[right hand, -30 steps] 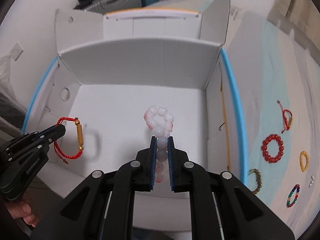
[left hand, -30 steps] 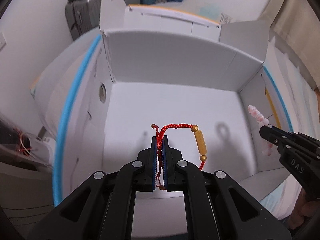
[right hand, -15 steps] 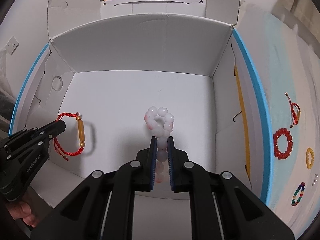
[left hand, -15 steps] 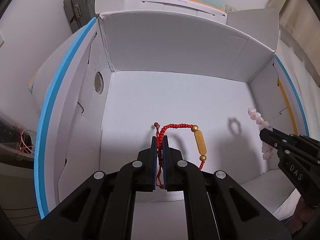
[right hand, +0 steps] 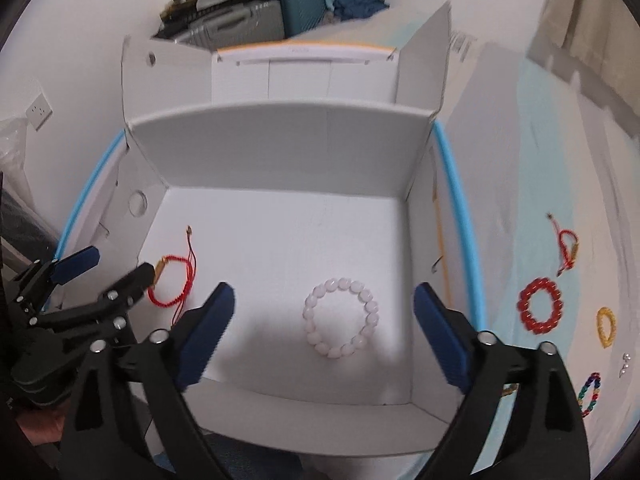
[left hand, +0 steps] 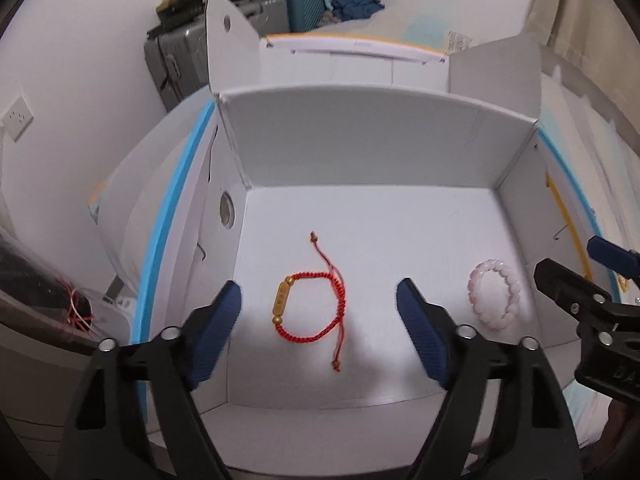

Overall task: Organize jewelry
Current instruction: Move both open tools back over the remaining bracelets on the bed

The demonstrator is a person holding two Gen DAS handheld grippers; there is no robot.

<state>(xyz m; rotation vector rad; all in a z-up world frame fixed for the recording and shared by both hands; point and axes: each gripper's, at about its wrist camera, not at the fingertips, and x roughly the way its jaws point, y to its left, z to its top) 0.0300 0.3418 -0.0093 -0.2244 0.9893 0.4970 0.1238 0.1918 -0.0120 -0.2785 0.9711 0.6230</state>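
Both grippers hang over the open white box point(left hand: 360, 140), jaws opening, nothing between them. Left gripper point(left hand: 318, 320) has let go; the red cord bracelet point(left hand: 312, 308) with a gold tube bead lies flat on the box floor, left of centre, touching no wall. Right gripper point(right hand: 324, 320) likewise released; the pink bead bracelet point(right hand: 342, 322) lies on the box floor right of the red one, well apart from it, near the right wall. Step in hand reads as the drop-off, both pieces landed, so doing it well likely means lifting both grippers straight up and clear before swinging away, so a jaw tip doesn't snag the red cord's loose tails or drag the beads. More jewelry waits outside the box, on the pale blue cloth to its right: a second red cord bracelet point(right hand: 567, 246), a red bead bracelet point(right hand: 540, 306), a yellow ring-shaped bracelet point(right hand: 606, 326), a multicolour bead bracelet point(right hand: 588, 394), and small pearl-like bits point(right hand: 625, 364). Next pick is probably there; the right gripper is nearer. Writing: partial letters "DA" on the right gripper's body in the left view; a faint mark on the box's back lid is unreadable. Suitcases point(left hand: 240, 36) stand behind the box.
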